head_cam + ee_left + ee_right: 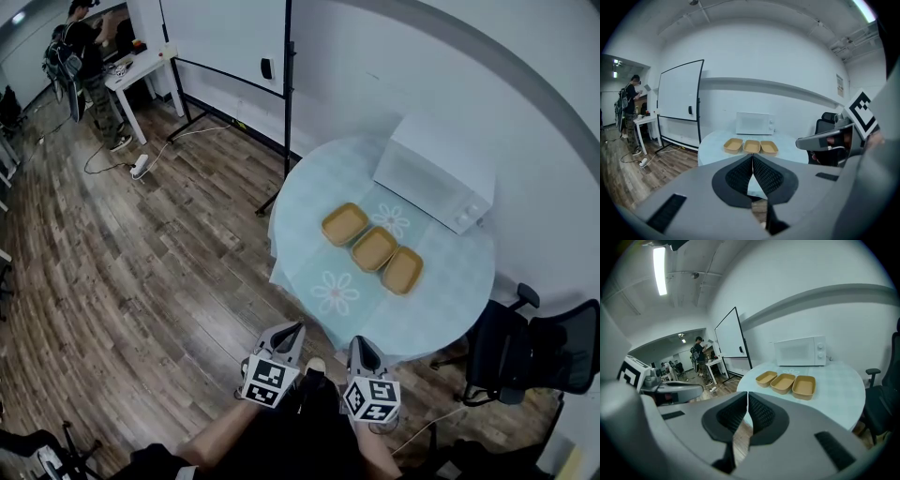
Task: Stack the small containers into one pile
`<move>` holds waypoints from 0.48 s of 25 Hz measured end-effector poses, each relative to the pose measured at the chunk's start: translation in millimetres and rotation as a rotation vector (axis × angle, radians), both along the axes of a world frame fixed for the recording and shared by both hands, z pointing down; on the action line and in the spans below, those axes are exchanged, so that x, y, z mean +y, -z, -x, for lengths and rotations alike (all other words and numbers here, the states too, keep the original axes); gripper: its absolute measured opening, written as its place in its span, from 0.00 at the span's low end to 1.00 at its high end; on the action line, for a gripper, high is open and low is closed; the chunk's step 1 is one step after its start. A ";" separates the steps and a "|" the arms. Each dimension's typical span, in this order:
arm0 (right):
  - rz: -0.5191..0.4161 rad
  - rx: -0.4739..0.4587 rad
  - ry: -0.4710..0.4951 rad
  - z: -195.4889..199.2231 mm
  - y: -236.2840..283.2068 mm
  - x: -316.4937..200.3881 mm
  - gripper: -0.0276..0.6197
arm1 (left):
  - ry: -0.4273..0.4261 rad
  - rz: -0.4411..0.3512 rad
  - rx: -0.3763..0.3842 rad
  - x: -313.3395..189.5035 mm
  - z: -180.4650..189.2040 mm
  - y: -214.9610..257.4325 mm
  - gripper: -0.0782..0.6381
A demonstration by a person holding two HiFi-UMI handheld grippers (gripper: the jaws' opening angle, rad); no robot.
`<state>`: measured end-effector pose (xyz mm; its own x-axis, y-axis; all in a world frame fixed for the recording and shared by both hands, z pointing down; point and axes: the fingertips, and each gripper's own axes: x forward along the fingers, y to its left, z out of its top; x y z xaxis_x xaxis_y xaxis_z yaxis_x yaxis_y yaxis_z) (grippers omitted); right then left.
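Two grippers hang low, side by side over the wood floor and well short of the work. Our left gripper [753, 156] and our right gripper [748, 393] both have their jaws pressed together, with nothing between them.

Ahead of us stands the round table [466, 314] under a pale flowered cloth [335, 292]. Three small tan containers [374, 248] lie on it, empty, in a diagonal row near the middle. Each sits touching or just beside its neighbour, and none is stacked, so we judge the task not yet begun. A white microwave [436, 173] stands behind the row, and an office chair [511, 352] crowds the table's right side.

The trouble we foresee starts with those closed jaws. If they reach a rim before spreading, they will shove a container instead of taking it. The tight row is the next hazard, since a jaw slipped down beside the end container [403, 270] may catch the one next to it and drag both. These look like light, thin-walled trays, so a hard pinch could buckle a wall and a glancing touch could send one sliding. A sliding tray might bunch the cloth. A tray lowered askew onto another may perch tilted rather than nest.
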<state>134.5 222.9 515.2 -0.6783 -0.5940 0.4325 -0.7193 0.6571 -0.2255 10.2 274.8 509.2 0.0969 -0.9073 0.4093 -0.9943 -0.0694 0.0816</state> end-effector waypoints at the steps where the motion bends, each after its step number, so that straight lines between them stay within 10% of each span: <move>1: 0.005 0.003 -0.006 -0.5 -2.3 -3.9 0.08 | -0.006 0.002 0.001 -3.5 -0.4 -1.4 0.13; 12: 0.055 0.001 -0.028 21.4 -30.5 -64.7 0.08 | -0.048 0.033 -0.008 -75.2 17.4 -18.7 0.13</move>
<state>113.1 158.2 545.6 -0.6610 -0.5883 0.4657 -0.7376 0.6232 -0.2597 -7.2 199.6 527.9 0.1367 -0.8875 0.4401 -0.9904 -0.1143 0.0771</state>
